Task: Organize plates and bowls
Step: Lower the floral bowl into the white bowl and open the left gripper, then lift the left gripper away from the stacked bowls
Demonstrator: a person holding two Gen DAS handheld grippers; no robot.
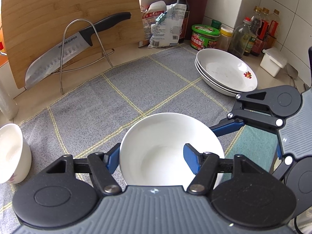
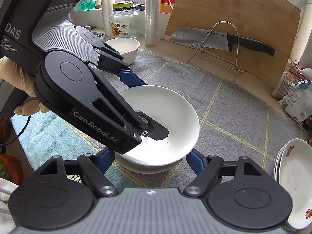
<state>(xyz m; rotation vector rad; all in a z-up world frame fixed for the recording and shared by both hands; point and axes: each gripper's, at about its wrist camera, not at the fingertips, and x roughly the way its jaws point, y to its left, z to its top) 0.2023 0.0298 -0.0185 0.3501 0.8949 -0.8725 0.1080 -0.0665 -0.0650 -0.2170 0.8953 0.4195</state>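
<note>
Because the bowl (image 1: 165, 136) is to be moved without slipping, it is taken at its wall by the left gripper (image 1: 152, 156), whose jaws are drawn down to a narrow gap, one blue finger being set inside the bowl and the other outside it. The lower body of the bowl is clasped from the near side by the right gripper (image 2: 151, 157), likewise closed down narrowly, so that the load appears to be shared between both tools. The bowl is kept upright, just over the middle of the grey checked cloth (image 1: 136, 89), between a second white bowl (image 1: 11, 152) at the left edge and the stacked plates (image 1: 224, 72) at the back right, where like pieces seem to be gathered. The outer pad of the left gripper is hidden behind the bowl's wall, so its contact is judged rather than seen. Whether a single bowl or two nested ones are held cannot be settled from the shadowed band under the rim, nor whether the base touches the cloth. Only part of a gloved hand (image 2: 19, 81) is shown, and the second bowl is cut off by the frame.
</note>
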